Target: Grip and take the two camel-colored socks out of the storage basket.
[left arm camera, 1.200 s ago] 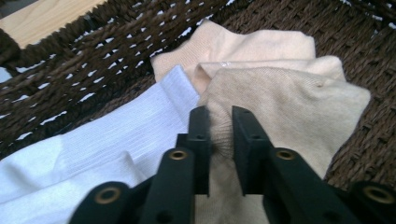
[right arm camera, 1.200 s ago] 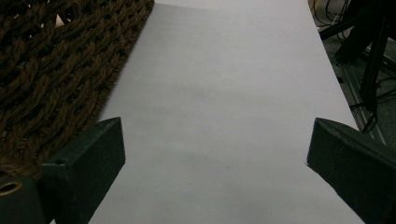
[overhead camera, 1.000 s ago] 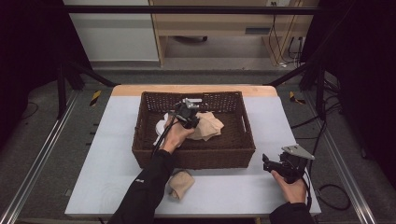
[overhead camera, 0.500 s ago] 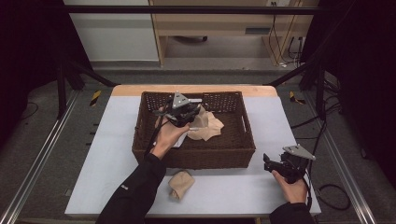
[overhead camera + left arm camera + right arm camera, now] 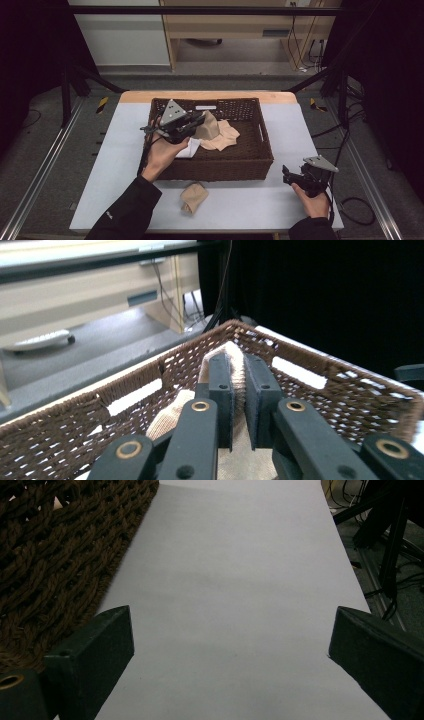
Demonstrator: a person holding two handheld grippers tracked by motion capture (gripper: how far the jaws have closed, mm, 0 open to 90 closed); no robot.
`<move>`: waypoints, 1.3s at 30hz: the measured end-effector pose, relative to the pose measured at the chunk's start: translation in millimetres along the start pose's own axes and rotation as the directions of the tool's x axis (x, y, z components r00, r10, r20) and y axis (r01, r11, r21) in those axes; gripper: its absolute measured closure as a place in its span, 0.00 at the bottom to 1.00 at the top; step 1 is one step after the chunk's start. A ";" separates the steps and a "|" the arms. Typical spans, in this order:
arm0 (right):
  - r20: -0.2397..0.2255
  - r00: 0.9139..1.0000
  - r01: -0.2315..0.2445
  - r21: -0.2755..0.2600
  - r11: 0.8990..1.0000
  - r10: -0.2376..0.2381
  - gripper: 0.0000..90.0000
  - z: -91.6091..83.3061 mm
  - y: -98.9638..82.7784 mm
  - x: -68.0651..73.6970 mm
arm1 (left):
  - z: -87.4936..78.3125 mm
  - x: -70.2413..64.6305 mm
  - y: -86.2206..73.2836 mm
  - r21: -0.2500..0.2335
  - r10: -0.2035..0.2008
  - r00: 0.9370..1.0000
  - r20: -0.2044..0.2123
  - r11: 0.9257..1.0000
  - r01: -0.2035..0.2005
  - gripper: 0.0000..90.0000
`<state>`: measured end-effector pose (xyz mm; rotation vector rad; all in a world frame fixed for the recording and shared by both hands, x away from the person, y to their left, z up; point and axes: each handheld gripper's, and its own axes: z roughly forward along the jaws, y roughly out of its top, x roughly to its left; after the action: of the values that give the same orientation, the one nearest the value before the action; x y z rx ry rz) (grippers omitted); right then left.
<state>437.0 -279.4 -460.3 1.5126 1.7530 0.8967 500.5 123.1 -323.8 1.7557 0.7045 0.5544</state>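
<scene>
A brown wicker basket (image 5: 260, 150) stands on the white table. In it lies a beige cloth (image 5: 220, 137), and my left gripper (image 5: 201, 121) is shut on a fold of it, pulled up into a peak above the basket floor. From the left gripper view the two pads (image 5: 220, 385) pinch the beige cloth (image 5: 235, 352), with the basket wall (image 5: 125, 390) behind. A white cloth (image 5: 190, 149) lies under my left hand. My right gripper (image 5: 286, 175) rests open on the table right of the basket; its jaws (image 5: 230, 630) stand wide apart with nothing between them.
Another beige cloth (image 5: 194, 196), bunched up, lies on the table (image 5: 120, 150) in front of the basket. The basket's corner (image 5: 50, 555) is close to the left of my right gripper. Black frame bars, cables and a wooden bench stand beyond the table.
My left gripper has risen and drifted left over the basket, drawing the pinched beige cloth up with it. The right gripper has stayed where it was.
</scene>
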 end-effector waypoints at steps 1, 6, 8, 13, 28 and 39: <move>0.001 1.000 0.000 -0.002 1.000 0.000 0.05 -0.3 -0.2 0.2 | -3.3 -0.8 0.5 -0.004 0.002 1.000 0.003 1.000 -0.002 0.92; 0.001 1.000 0.000 -0.005 1.000 0.000 0.05 -1.5 -0.5 -0.3 | -23.8 -5.9 0.2 -0.036 0.006 1.000 0.024 0.999 -0.005 0.92; 0.001 1.000 -0.004 -0.004 1.000 0.004 0.05 -2.0 -0.6 -0.5 | -30.4 -7.1 -0.4 -0.046 0.007 1.000 0.030 0.999 -0.006 0.92; -0.001 1.000 -0.004 -0.005 1.000 0.004 0.05 -2.8 -0.7 -0.1 | -48.6 -9.4 -2.9 -0.082 -0.003 0.999 0.043 0.997 0.007 0.92; -0.007 1.000 -0.004 -0.006 1.000 0.004 0.05 -5.2 -1.4 0.5 | -85.4 -29.0 -23.7 -0.127 0.002 0.995 0.104 0.992 0.012 0.92; -0.009 1.000 -0.006 -0.006 1.000 0.006 0.05 -5.8 -1.7 0.3 | -96.6 -43.1 -47.2 -0.120 0.007 0.987 0.161 0.993 0.012 0.92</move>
<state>431.3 -279.8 -458.5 1.5131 1.7511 0.9122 395.8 168.6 -342.9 1.6651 0.5482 0.4380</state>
